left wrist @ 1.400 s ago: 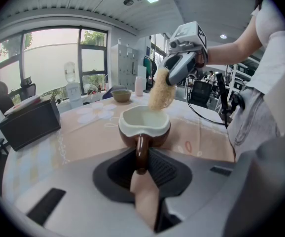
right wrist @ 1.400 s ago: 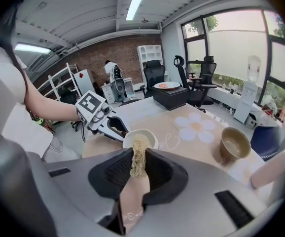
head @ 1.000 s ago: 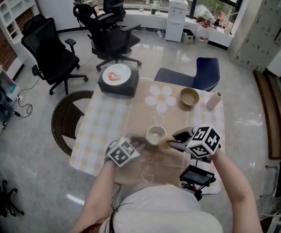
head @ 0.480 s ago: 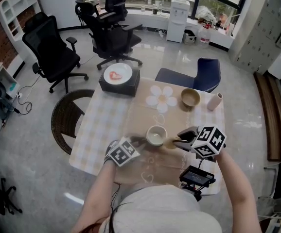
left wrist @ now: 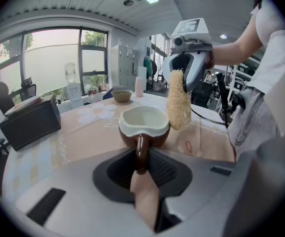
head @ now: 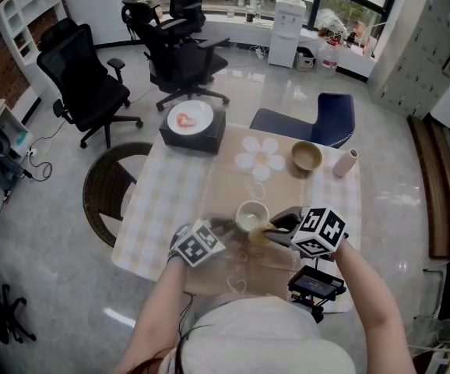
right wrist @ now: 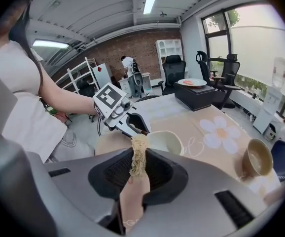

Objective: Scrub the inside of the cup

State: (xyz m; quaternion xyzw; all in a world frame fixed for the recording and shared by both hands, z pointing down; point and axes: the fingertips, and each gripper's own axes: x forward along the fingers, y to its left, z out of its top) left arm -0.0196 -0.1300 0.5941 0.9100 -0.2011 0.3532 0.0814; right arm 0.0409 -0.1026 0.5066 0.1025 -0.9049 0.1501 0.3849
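Left tool (left wrist: 141,158) is clamped on the handle of the cup (left wrist: 143,124), at the near middle of the counter (head: 161,202). Right tool (right wrist: 138,168) is pinched on a loofah scrubber (right wrist: 139,151), which hangs just right of the rim, not inside yet. Risks: the only hold is the thin handle, so sideways scrub force may pivot or tip the cup. Loofah looks floppy and could fold on the rim or slide out of the jaws.
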